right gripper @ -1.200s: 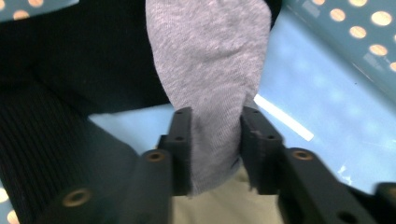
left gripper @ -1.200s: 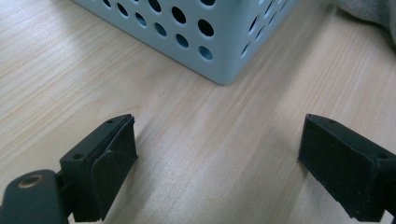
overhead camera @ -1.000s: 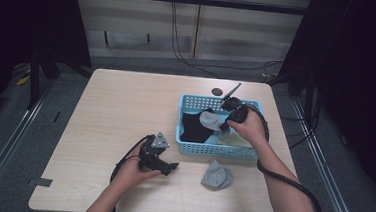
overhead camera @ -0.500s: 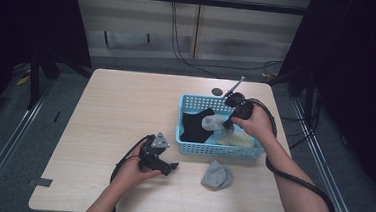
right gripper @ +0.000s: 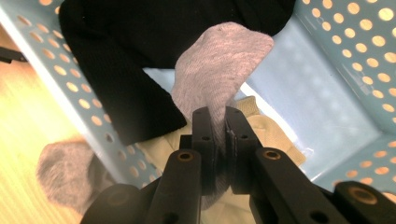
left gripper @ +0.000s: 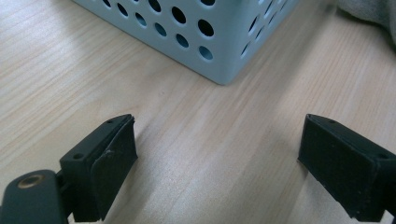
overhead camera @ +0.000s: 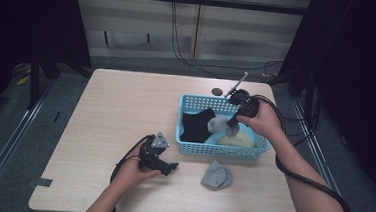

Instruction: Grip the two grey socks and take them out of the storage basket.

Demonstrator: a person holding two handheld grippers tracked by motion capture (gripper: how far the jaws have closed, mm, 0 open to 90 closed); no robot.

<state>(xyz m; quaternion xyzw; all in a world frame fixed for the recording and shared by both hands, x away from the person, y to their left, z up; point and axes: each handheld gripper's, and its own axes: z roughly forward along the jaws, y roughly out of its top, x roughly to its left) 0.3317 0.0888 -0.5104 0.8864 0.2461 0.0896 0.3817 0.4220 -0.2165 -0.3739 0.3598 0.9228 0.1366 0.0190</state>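
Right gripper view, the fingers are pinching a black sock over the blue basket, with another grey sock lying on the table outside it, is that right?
Not quite. The sock in the right gripper is grey, not black: the right gripper view shows its fingers clamped on a grey sock. The black sock lies loose in the blue basket. The other grey sock does lie on the table outside it.

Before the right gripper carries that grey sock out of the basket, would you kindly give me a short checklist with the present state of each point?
1. Right gripper clamped on the grey sock: ok, jaws shut on the fabric.
2. Sock hanging free of the black sock: cannot tell, they overlap in the right gripper view.
3. Cream sock left lying in the blue basket: ok.
4. Spot beside the other grey sock on the table free: ok.
5. Left gripper out of the way: ok, open, low over the table near the basket corner.
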